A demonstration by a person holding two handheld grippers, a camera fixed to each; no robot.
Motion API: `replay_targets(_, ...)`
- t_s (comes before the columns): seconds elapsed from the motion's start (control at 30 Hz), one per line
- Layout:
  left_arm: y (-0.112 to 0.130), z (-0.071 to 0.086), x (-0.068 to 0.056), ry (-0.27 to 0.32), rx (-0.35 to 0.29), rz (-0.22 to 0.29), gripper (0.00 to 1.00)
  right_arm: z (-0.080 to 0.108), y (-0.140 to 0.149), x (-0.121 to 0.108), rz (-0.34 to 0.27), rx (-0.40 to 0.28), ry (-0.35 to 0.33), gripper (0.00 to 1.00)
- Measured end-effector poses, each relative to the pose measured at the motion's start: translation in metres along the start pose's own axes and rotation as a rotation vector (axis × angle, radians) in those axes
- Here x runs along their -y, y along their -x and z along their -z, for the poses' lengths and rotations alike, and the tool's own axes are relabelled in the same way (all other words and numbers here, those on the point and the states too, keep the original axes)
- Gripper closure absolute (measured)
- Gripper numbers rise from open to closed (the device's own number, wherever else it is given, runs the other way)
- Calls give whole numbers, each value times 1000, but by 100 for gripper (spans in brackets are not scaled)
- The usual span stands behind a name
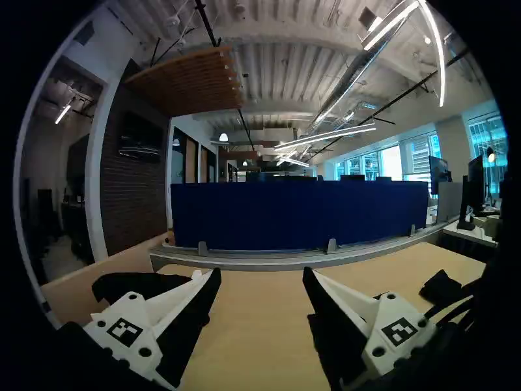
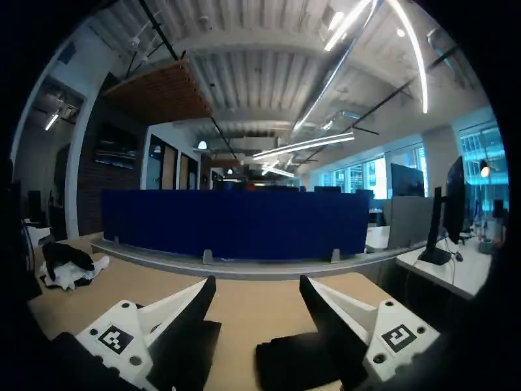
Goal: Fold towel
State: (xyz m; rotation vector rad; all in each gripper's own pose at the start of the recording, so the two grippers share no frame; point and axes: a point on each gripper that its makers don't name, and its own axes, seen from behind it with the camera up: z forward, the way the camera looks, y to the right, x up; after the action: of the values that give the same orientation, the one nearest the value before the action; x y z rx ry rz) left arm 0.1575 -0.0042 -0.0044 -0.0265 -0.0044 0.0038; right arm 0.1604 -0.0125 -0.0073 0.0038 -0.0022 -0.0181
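Jaws gape on left gripper (image 1: 261,274) and right gripper (image 2: 257,281), level.

Dim office, cool blue cast. Up and right of the left gripper (image 1: 260,274), long ceiling strips (image 1: 391,25) blow out white; windows (image 1: 485,140) glow far right. Desk (image 1: 260,326) just ahead is sharp, softly shadowed. Straight lines bow at the edges.

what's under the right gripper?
Dark cloth on the table, beneath the open right gripper. Its fingers cover part of the cloth, so its full shape is hidden.
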Motion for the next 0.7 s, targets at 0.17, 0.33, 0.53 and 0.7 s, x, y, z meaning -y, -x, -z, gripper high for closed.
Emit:
replay_targets(0.17,-26,1,1,0,8,4,7,3,-31,6,-11,2,-9,1)
replay_targets(0.33,-39,1,-6,31,21,-8,7,3,-48,8,-1,10,-16,0)
replay_targets(0.53,-42,-1,-15,77,52,-21,7,3,-49,11,3,50,-47,1)
replay_targets(0.7,-31,0,-30,157,117,-44,7,3,-38,25,19,121,-120,0)
